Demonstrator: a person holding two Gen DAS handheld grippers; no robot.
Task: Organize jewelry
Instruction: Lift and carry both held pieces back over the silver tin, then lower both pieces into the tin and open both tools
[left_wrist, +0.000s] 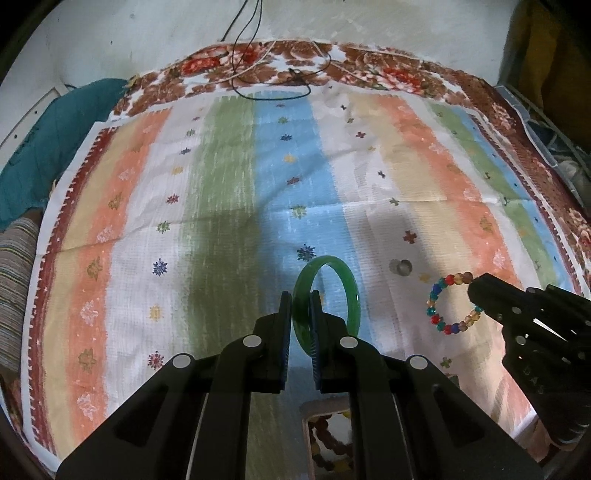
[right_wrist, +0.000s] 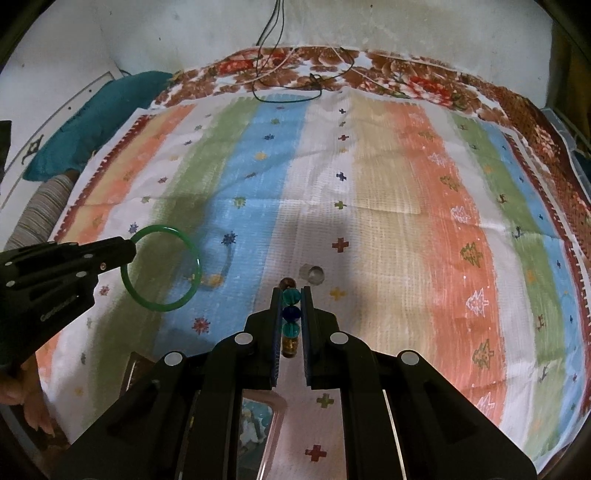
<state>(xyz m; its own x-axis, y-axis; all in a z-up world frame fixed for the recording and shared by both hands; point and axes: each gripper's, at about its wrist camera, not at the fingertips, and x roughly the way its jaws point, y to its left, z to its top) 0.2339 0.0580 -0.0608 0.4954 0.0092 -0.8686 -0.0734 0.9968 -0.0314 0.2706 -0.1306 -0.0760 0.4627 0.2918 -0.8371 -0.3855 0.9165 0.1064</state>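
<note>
In the left wrist view, the left claw (left_wrist: 301, 314) was clamped on the rim of a green bangle (left_wrist: 327, 301), which it held lifted above the striped cloth (left_wrist: 221, 184). To the right, the right claw (left_wrist: 476, 291) gripped a multicoloured bead bracelet (left_wrist: 448, 302). A small clear ring-like object (left_wrist: 400, 266) lay on the cloth between them, untouched. Below the fingers, a box (left_wrist: 306, 424) already held brown beads.

In the right wrist view, the right claw (right_wrist: 291, 317) was closed on the bead bracelet (right_wrist: 290, 314), and the left claw (right_wrist: 127, 251) held the bangle (right_wrist: 162, 267) at the left. A tray-like container (right_wrist: 273, 417) showed below. By my judgement, both pieces were picked up but not yet stowed, and the clear object (right_wrist: 313, 275) remained to be collected.
</note>
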